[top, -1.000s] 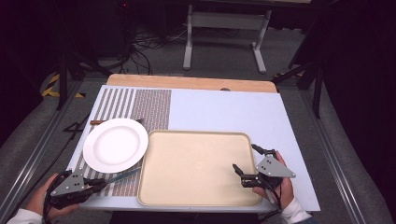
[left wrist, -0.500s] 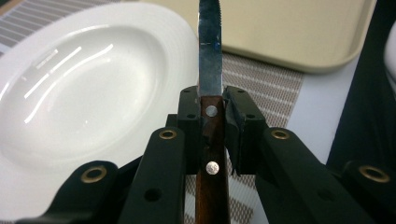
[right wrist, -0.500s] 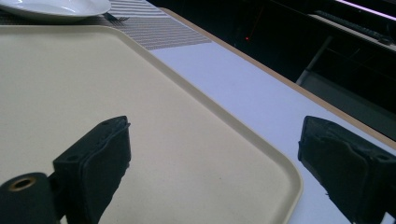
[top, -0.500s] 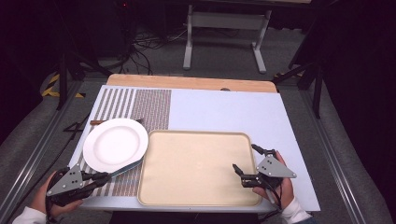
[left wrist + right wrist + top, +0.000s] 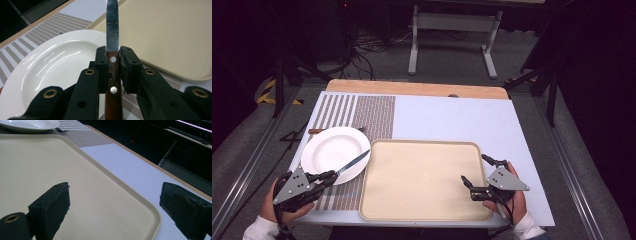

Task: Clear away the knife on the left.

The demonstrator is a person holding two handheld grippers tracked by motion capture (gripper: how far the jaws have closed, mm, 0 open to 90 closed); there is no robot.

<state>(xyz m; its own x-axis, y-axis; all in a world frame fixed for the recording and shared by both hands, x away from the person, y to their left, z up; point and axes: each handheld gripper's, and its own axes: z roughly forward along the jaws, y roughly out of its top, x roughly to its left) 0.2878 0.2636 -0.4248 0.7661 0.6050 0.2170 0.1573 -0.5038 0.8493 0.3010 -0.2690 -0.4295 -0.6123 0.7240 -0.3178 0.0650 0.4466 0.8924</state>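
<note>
floor: grey carpet (image 5: pixel 452 65) | desk frame (image 5: pixel 452 30) (white legs) | surroundings: dark

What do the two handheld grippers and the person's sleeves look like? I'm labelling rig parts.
Both the left gripper and right gripper are black, with two blocky jaws, brass-coloured rivets at the joints, and a grey three-cornered plate on top dotted with small dark holes. A dark cable trails from each toward the person. Both sleeves are white.

A beige tray (image 5: pixel 422 180) lies on the table (image 5: pixel 452 120); beside it a striped placemat (image 5: pixel 362 112) (partly covered).
</note>
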